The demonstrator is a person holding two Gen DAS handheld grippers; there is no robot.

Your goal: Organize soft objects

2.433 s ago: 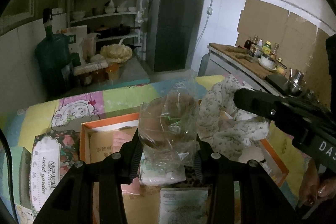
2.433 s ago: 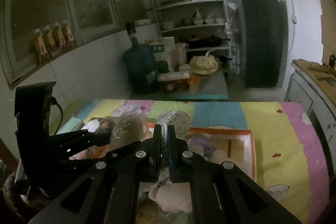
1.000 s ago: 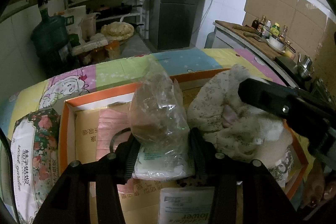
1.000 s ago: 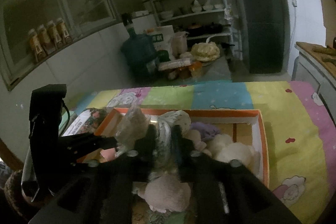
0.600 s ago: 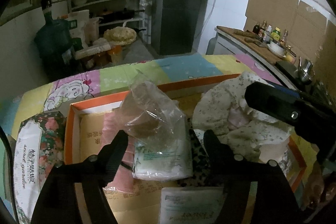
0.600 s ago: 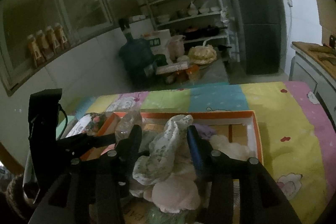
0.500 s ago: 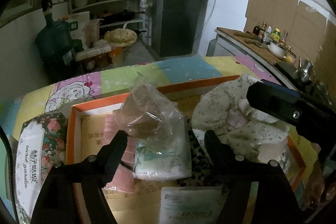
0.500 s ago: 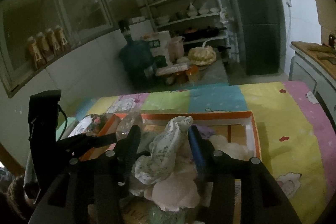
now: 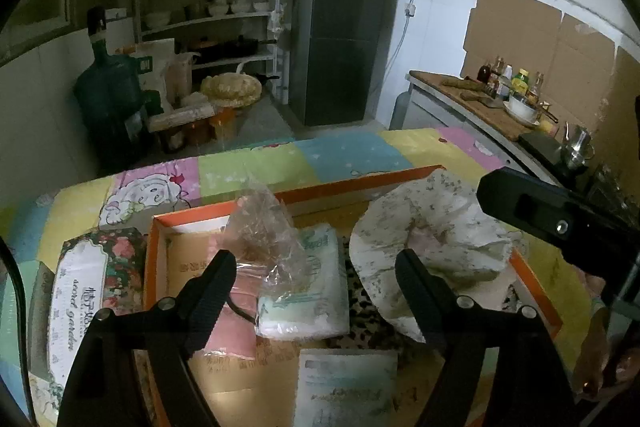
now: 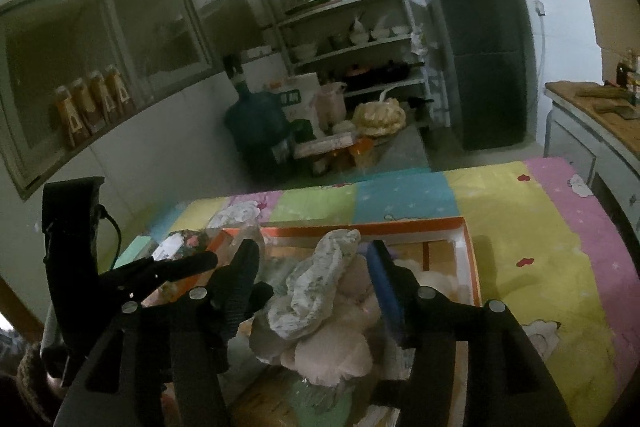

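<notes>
Loosely crumpled clear plastic bag [image 9: 262, 227]

The paper packet [image 9: 346, 387] below the left claw [image 9: 314, 267] has print too blurred to read; the orange box [image 10: 474, 267] runs under the right claw [image 10: 314, 263].

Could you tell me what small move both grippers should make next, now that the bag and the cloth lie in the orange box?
Probably lift both clear. The left gripper has just been opening; its jaws stand apart from the clear plastic bag in the orange box. The right gripper, likewise opening, no longer pinches the floral cloth.
</notes>
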